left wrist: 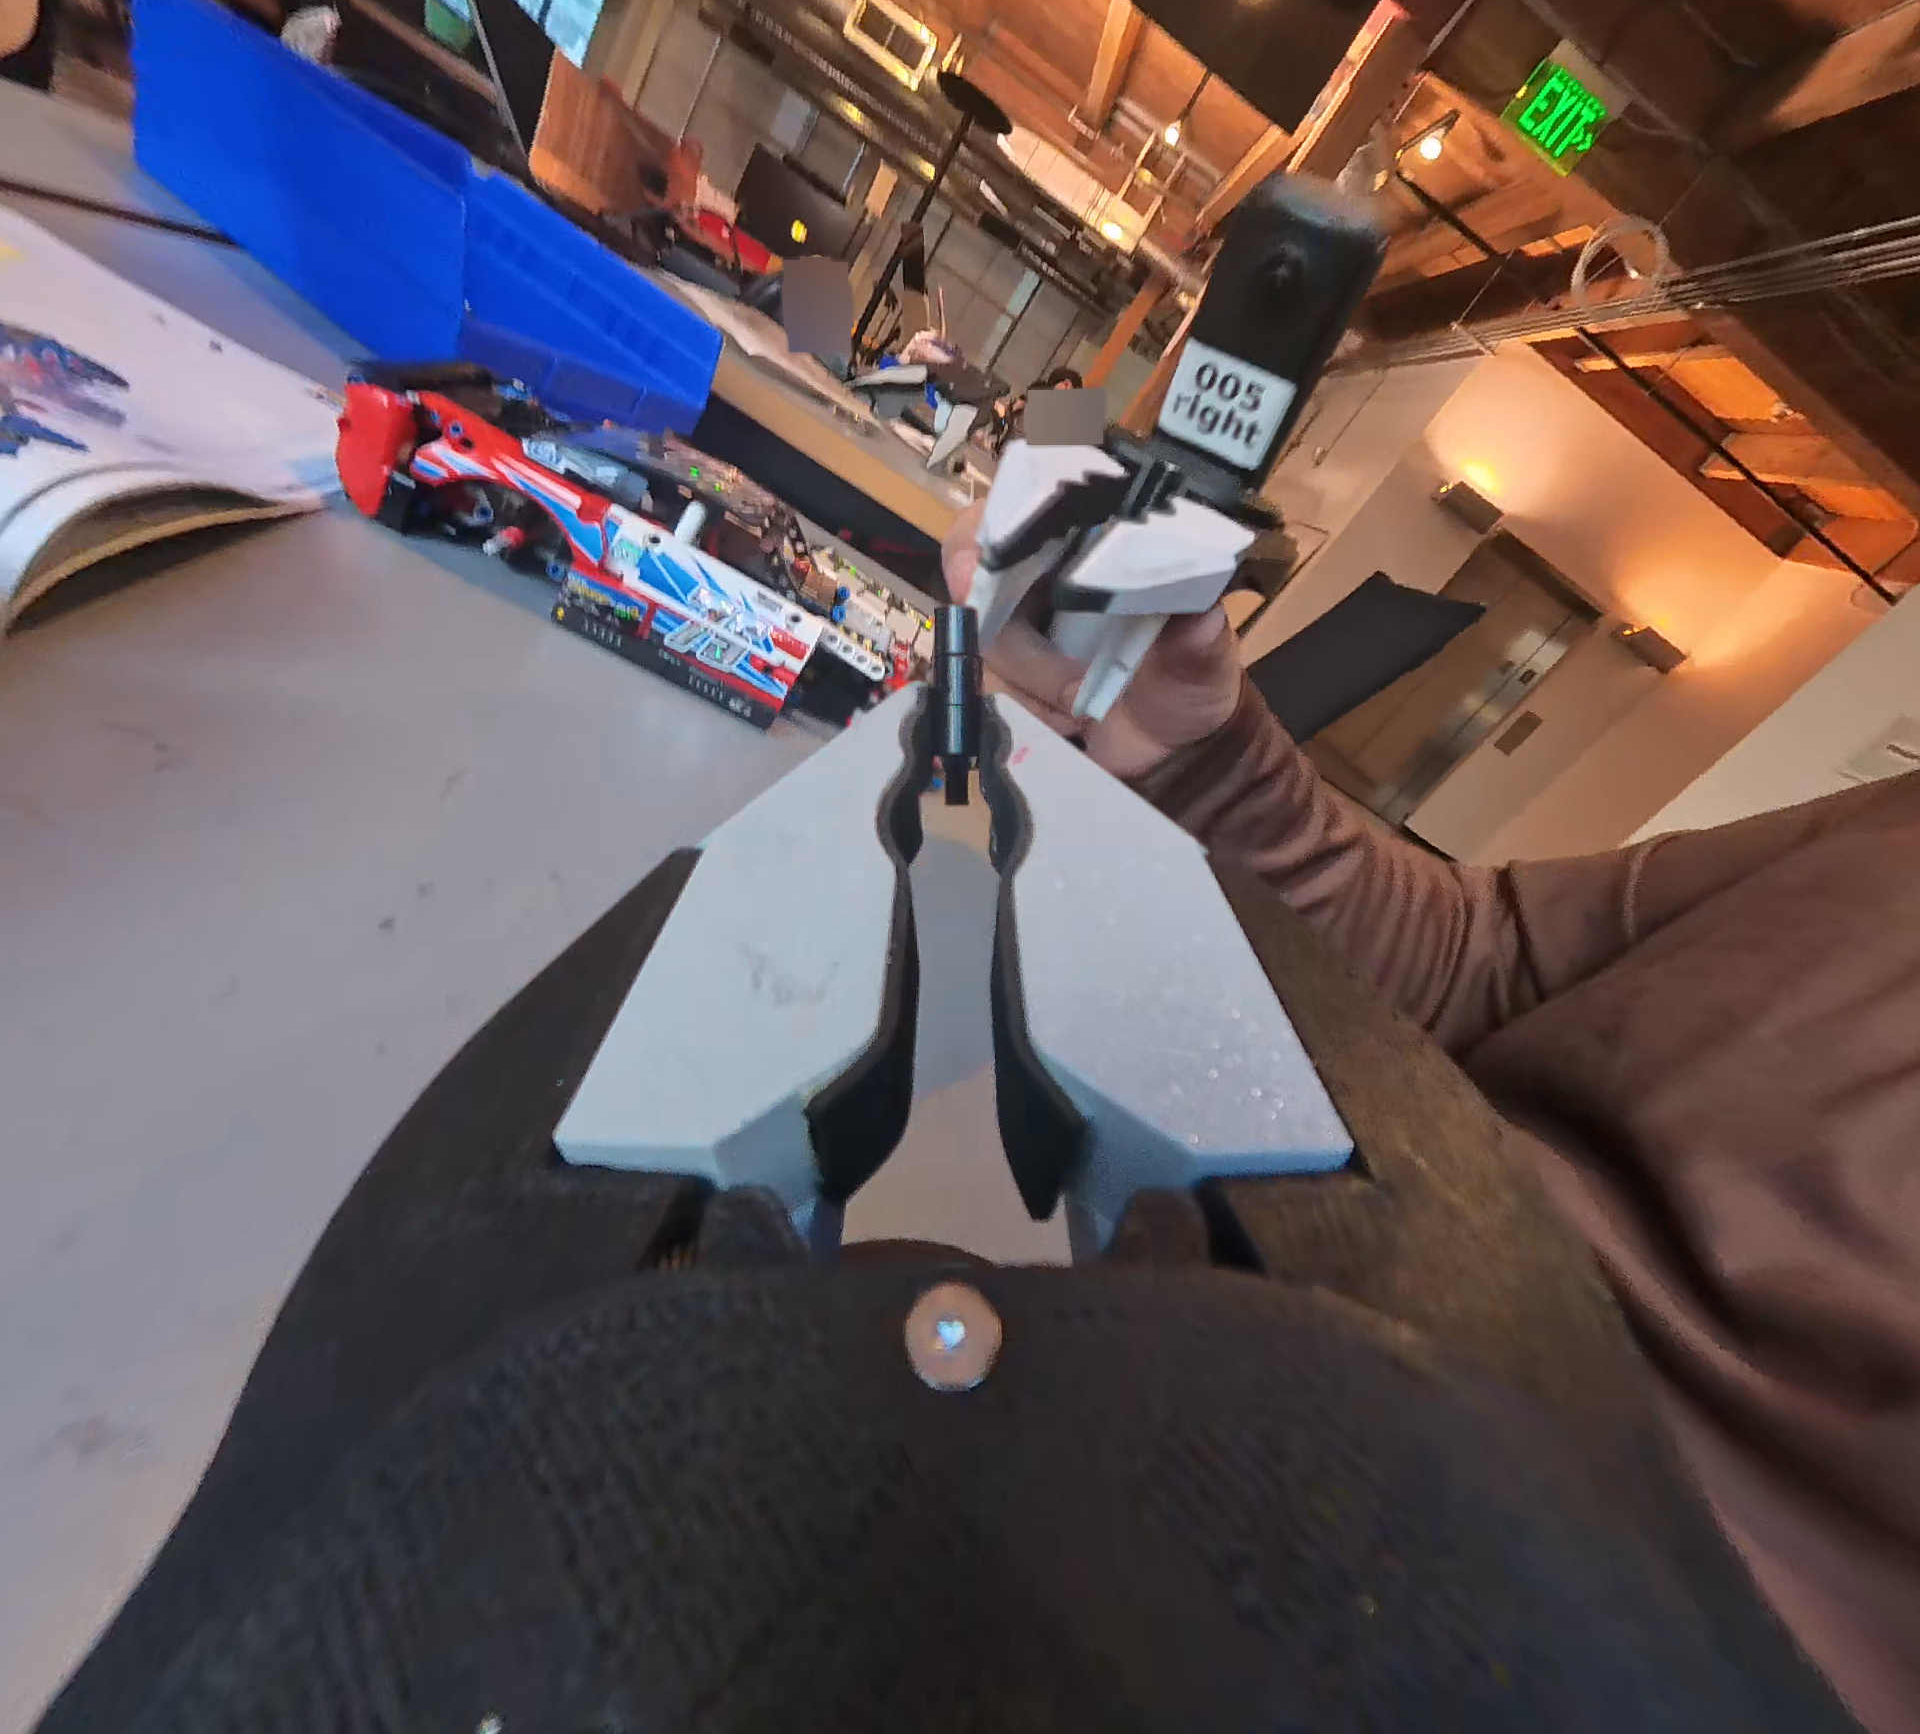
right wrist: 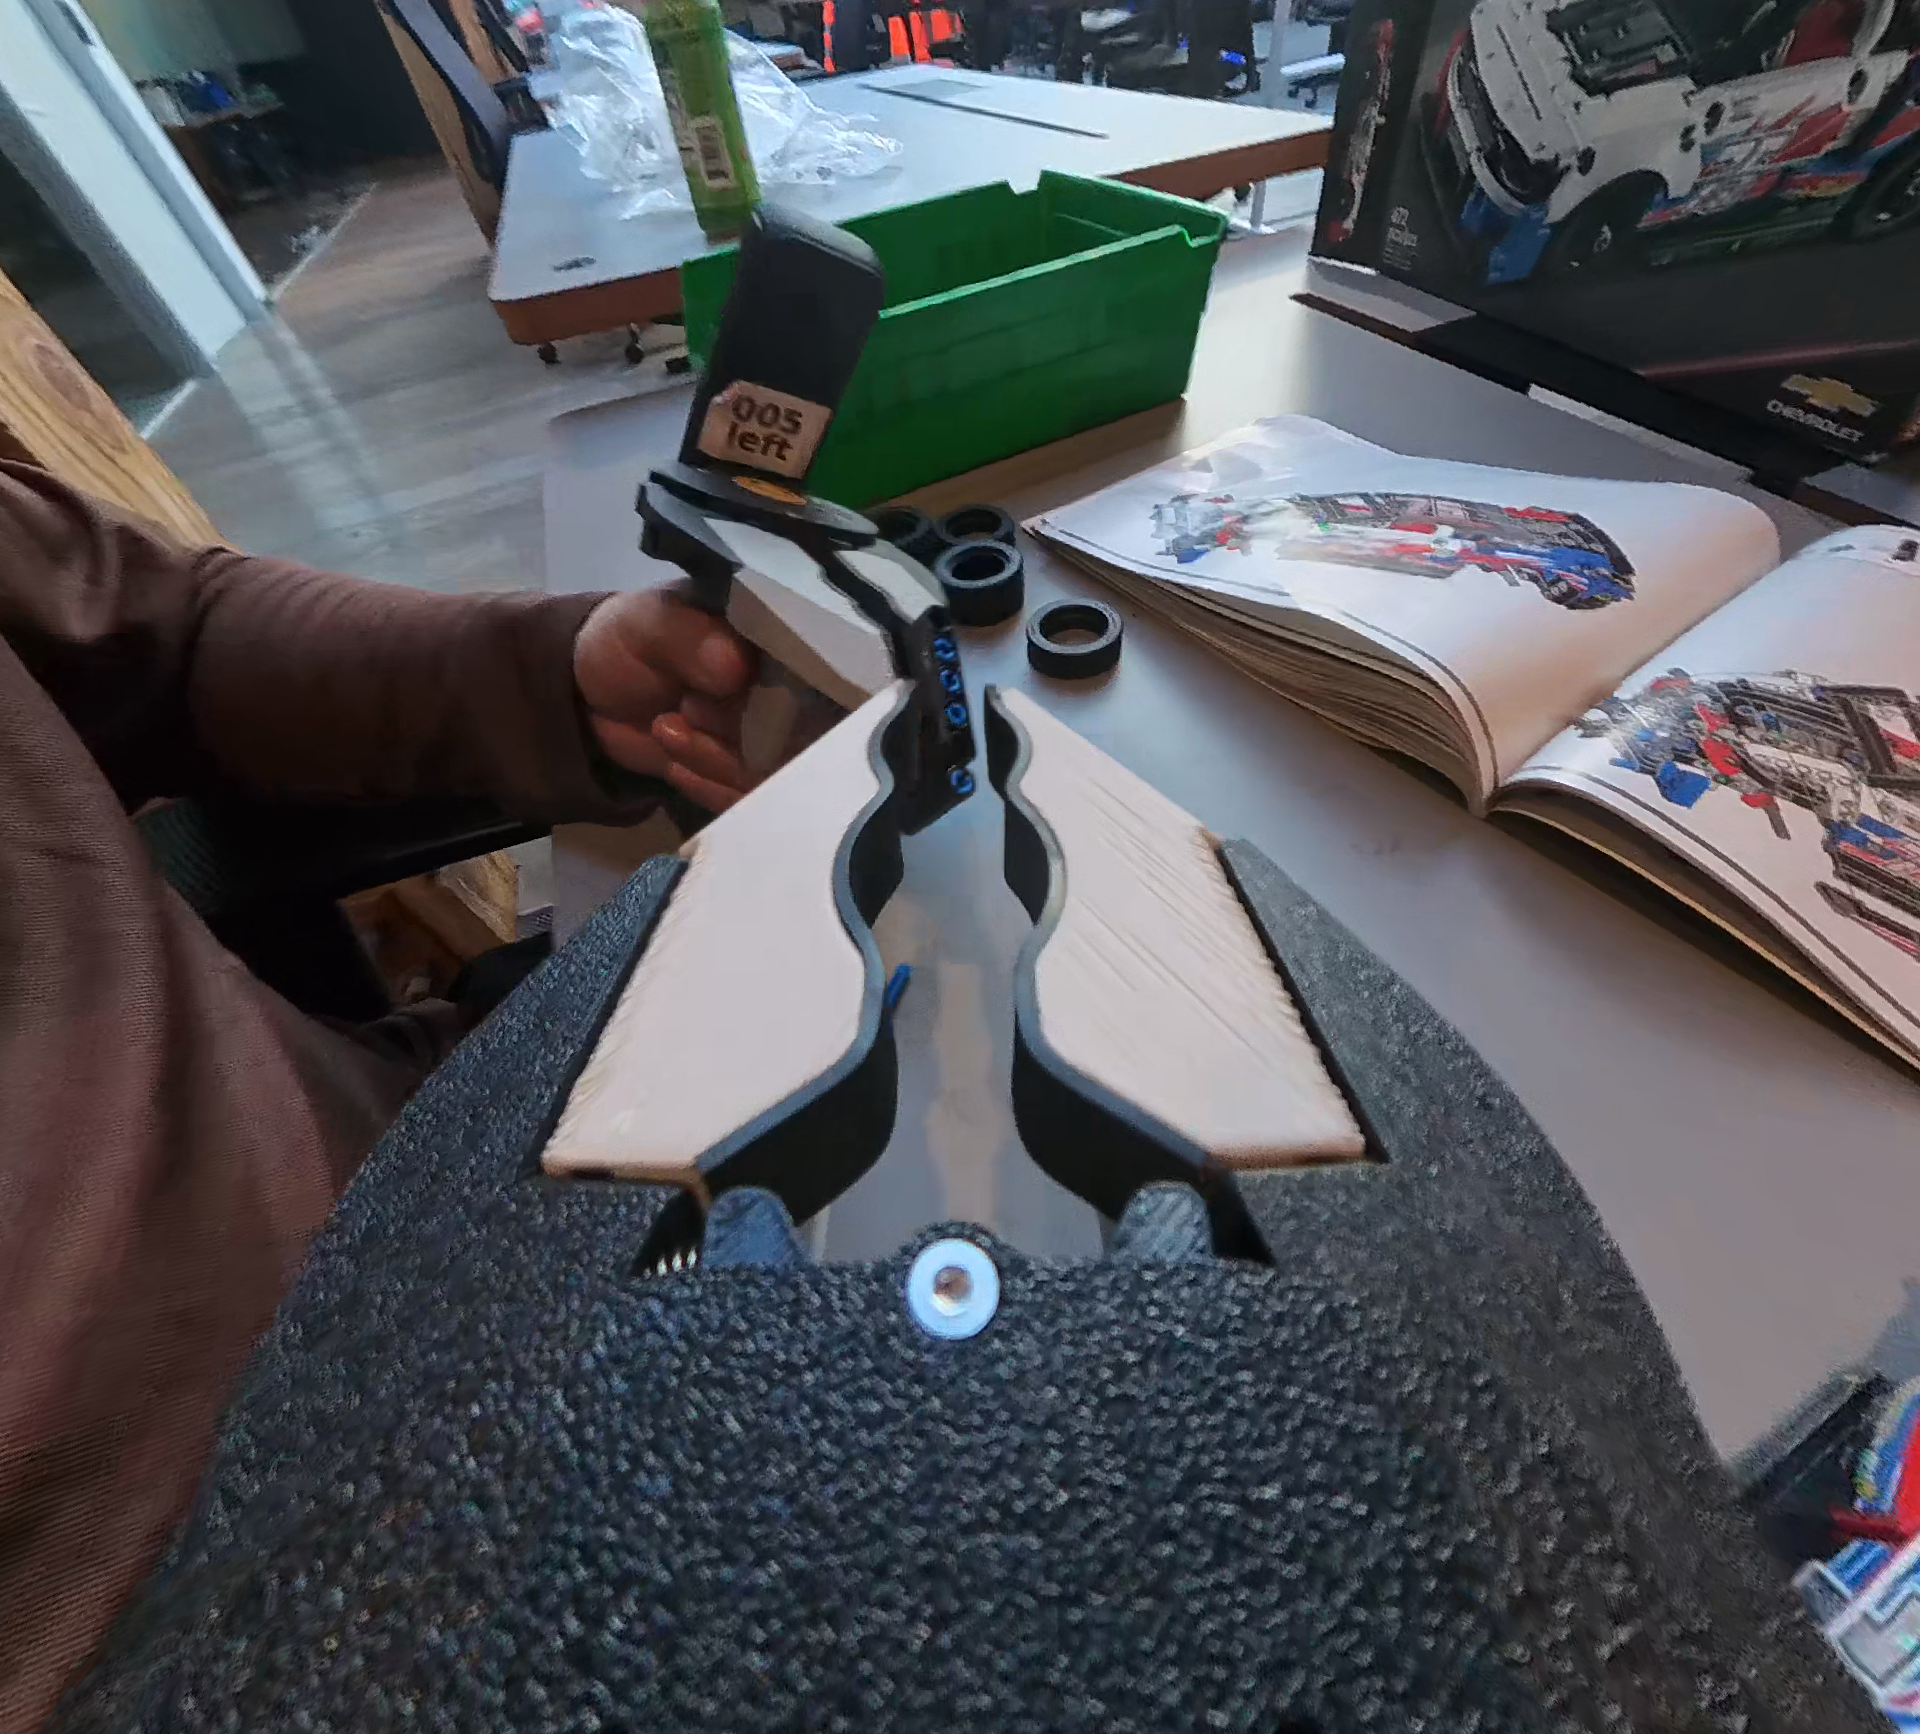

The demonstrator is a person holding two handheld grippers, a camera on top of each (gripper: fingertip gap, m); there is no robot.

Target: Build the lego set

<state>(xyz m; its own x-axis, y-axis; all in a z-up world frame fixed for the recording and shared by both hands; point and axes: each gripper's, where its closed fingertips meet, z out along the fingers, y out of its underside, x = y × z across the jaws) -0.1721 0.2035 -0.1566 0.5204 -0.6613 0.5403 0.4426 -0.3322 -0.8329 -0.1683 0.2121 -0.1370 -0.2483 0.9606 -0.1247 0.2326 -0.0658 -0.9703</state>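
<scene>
My left gripper (left wrist: 956,734) is shut on a short black beam (left wrist: 956,676) and holds it upright above the table. In the right wrist view the beam (right wrist: 943,734) shows several blue pins and hangs from the left gripper (right wrist: 920,645). My right gripper (right wrist: 948,697) is open, and the beam sits in the gap at its tips, close to its left finger (right wrist: 790,905). In the left wrist view the right gripper (left wrist: 1039,624) is just behind the beam's top. The partly built red, white and blue car (left wrist: 623,541) lies on the table beyond.
An open instruction booklet (right wrist: 1455,604) lies at the right. Black tyres (right wrist: 1075,638) sit beside a green bin (right wrist: 987,313). The set's box (right wrist: 1662,126) stands at the back right, a green can (right wrist: 701,115) on the far table. Blue bins (left wrist: 364,209) stand behind the car.
</scene>
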